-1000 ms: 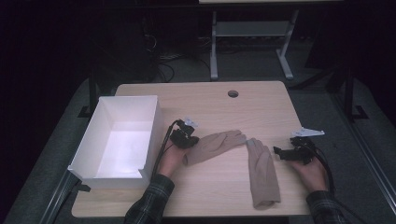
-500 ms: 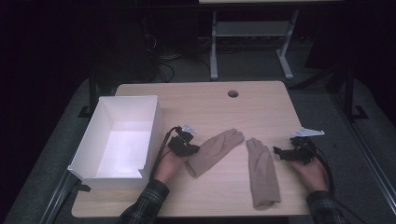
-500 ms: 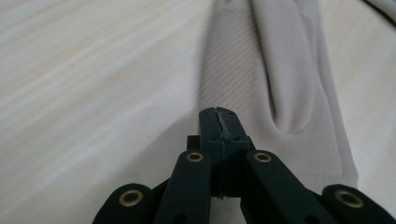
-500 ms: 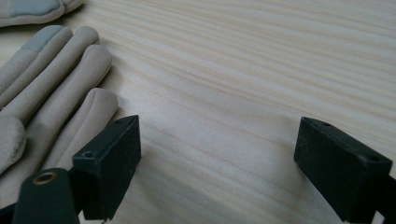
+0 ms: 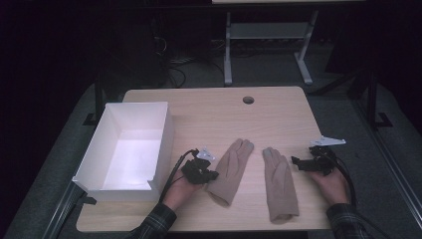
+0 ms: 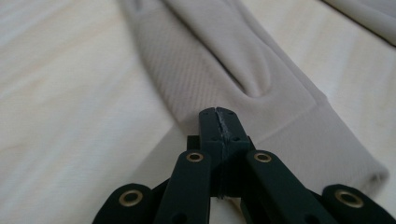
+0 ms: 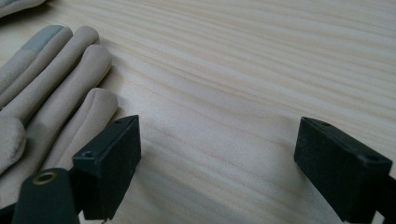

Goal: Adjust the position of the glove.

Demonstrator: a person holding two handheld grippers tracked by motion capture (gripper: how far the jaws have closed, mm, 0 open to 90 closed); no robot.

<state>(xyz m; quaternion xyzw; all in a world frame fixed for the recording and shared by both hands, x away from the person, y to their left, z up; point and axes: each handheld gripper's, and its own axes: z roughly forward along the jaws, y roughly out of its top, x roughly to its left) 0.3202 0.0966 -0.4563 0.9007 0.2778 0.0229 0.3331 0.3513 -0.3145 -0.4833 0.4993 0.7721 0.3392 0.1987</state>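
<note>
— While the left claw has its jaws pressed together at the cuff end of the left glove, is it actually pinching the fabric?
— I can't tell for sure; in the left gripper view the tips meet right at the ribbed cuff, perhaps nipping an edge. I'd judge this is the dragging step, lining that glove up.
— And the other one?
— The right claw rests spread, nothing between its jaws, with the right glove just beside its left jaw; its fingers lie flat on the table.
— What next?
— Probably carrying a glove to the white box, which sits behind the left claw. That calls for a firm hold on the cuff.
— How do the gloves look?
— Beige, soft, limp, with a grey fingertip patch.
</note>
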